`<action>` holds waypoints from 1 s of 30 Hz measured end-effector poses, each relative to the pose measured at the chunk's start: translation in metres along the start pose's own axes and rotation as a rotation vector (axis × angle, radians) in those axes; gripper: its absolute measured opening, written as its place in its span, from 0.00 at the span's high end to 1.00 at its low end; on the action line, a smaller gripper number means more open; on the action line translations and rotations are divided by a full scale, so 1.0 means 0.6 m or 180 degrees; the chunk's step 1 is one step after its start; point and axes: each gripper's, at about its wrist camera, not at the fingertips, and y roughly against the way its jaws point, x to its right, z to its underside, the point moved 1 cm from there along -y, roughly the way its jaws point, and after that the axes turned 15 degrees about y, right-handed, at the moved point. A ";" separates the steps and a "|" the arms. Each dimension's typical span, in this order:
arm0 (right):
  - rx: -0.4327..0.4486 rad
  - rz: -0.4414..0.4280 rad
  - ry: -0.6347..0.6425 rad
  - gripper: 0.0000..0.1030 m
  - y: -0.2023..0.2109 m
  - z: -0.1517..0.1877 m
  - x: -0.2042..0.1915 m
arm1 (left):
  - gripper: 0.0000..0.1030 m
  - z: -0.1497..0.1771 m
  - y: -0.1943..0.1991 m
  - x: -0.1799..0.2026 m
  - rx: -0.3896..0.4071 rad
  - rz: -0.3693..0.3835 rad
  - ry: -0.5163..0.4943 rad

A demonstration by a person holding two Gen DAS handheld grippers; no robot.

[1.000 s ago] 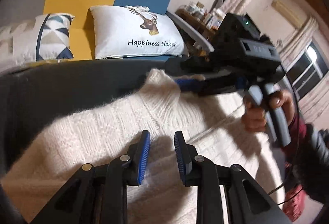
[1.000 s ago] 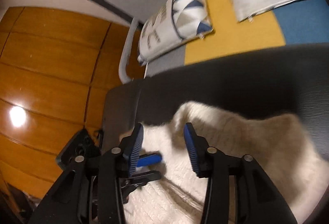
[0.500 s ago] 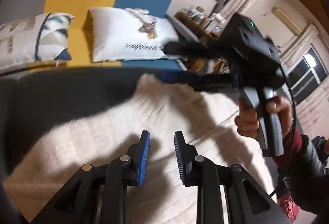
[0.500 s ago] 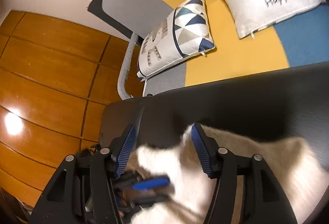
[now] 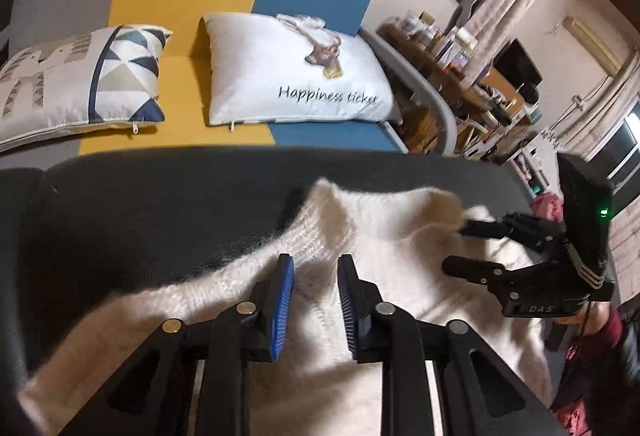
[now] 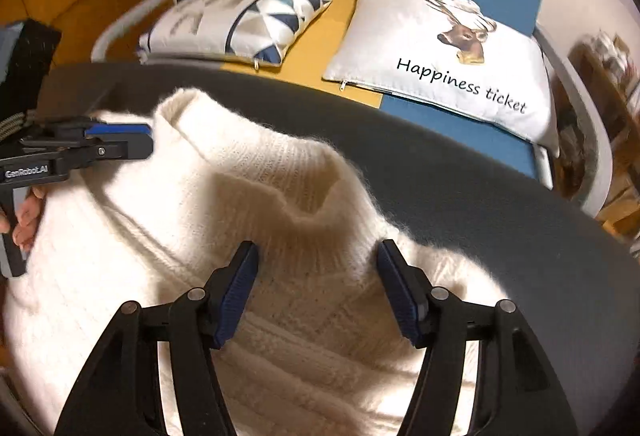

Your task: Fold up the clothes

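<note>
Here the fluffy cream knitted sweater (image 6: 248,220) lies spread on a dark grey padded surface (image 6: 500,196). The right gripper (image 6: 316,288) hovers over its collar, jaws having just widened, grasping nothing. The left gripper (image 5: 314,300), jaws narrowly parted, also holds nothing.

A fluffy cream knit sweater (image 6: 280,204) lies rumpled on the dark grey surface (image 6: 500,196), its ribbed collar raised.

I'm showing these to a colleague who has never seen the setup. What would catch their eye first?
Probably the fluffy cream sweater, rumpled across the dark grey surface in the foreground. Next, the white "Happiness ticket" pillow with its deer picture, behind on the yellow-and-blue seat. The right claw hangs open over the sweater.
</note>
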 end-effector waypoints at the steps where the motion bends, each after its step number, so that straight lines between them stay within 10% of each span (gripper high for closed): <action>1: 0.0084 -0.0057 -0.0079 0.37 0.011 0.003 0.005 | 0.77 -0.001 0.006 0.009 0.0046 -0.0013 -0.0106; 6: 0.0276 0.0097 -0.0129 0.37 0.035 0.014 0.020 | 0.78 -0.026 -0.030 0.010 0.0116 -0.0903 -0.0284; 13: 0.0248 0.0732 -0.0475 0.36 -0.006 0.025 0.051 | 0.76 -0.019 -0.036 -0.007 0.0208 -0.0785 -0.0109; 19: 0.0367 0.0603 -0.0560 0.36 0.022 0.033 0.050 | 0.76 -0.011 0.007 0.010 0.0345 -0.0406 -0.0217; 22: 0.0602 0.0299 -0.0205 0.36 0.047 0.011 0.007 | 0.76 -0.003 -0.010 0.033 0.0194 -0.0600 -0.0645; 25: 0.0307 0.0726 0.0148 0.36 0.016 -0.014 -0.025 | 0.75 -0.003 -0.049 0.032 0.0037 -0.0910 -0.0652; 30: 0.0252 0.0688 -0.0485 0.23 -0.028 0.001 0.023 | 0.74 -0.002 -0.040 0.011 0.0174 -0.0846 -0.0354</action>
